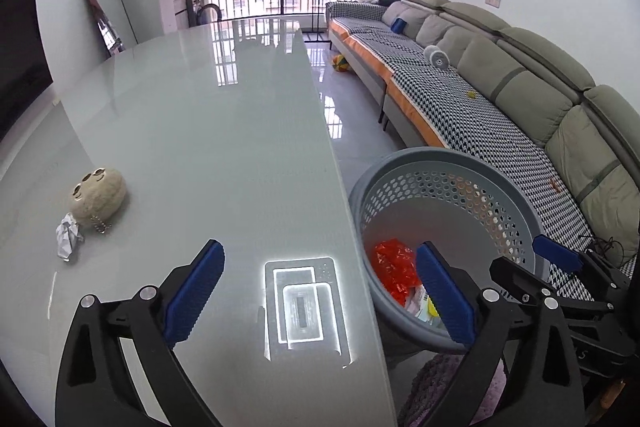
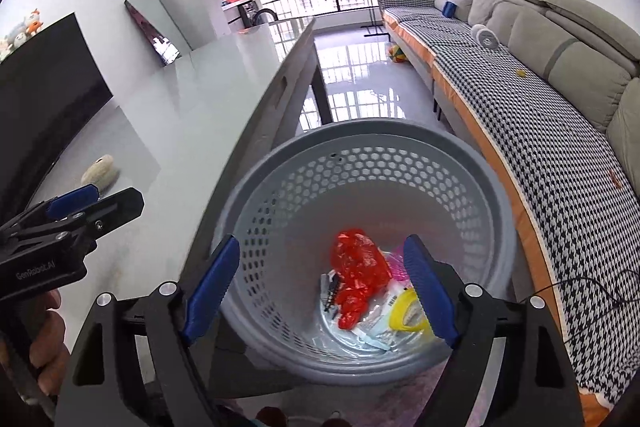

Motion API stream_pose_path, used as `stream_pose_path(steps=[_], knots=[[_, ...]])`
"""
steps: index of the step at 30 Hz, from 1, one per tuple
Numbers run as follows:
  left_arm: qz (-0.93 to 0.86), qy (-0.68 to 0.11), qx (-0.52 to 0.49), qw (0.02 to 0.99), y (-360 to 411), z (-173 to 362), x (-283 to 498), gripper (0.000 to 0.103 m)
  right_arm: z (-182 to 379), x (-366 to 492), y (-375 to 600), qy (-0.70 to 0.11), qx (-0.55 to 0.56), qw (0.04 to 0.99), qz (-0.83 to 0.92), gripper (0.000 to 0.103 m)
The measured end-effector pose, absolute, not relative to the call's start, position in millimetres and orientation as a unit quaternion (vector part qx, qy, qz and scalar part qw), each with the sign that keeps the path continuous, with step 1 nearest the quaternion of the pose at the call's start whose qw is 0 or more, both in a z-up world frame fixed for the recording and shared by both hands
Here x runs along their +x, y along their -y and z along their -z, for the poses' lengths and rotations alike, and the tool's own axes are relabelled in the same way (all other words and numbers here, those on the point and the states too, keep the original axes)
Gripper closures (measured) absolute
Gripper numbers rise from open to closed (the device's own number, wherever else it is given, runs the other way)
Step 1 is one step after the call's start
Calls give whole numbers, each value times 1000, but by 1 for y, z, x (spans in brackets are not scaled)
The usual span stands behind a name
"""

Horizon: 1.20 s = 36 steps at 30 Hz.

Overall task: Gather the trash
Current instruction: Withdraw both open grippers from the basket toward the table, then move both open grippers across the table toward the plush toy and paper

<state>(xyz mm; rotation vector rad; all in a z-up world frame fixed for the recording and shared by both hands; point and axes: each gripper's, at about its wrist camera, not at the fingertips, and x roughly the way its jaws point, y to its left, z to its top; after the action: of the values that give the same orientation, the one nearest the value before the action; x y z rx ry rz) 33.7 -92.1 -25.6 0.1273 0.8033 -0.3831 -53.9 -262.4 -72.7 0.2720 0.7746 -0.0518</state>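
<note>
A crumpled white paper ball [image 1: 69, 237] lies on the glossy grey table [image 1: 224, 131] at the left, touching a beige plush toy [image 1: 98, 194]. A grey perforated trash basket [image 2: 372, 163] stands beside the table's right edge; it holds a red wrapper [image 2: 358, 277], a yellow piece [image 2: 406, 311] and other trash. The basket also shows in the left wrist view [image 1: 448, 163]. My left gripper [image 1: 320, 291] is open and empty over the table's right edge. My right gripper [image 2: 322, 291] is open and empty above the basket.
A long grey sofa [image 1: 520, 67] with a houndstooth cover runs along the right wall. A dark TV screen [image 2: 44, 95] and a leaning mirror [image 1: 108, 11] stand at the left. Tiled floor [image 2: 360, 67] lies between table and sofa. A purple rug [image 1: 440, 387] lies under the basket.
</note>
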Motion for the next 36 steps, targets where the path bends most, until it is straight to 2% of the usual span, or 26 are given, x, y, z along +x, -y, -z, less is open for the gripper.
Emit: stream_pose_path(steps=[19,36], knots=[[58,-369,37,927,-56,16,46,7,41,16,115,-382,67,916,-100,23],[-16,-354,9,935,-162,14,84,6,34,65,12,-393,-20,912,-112,23]])
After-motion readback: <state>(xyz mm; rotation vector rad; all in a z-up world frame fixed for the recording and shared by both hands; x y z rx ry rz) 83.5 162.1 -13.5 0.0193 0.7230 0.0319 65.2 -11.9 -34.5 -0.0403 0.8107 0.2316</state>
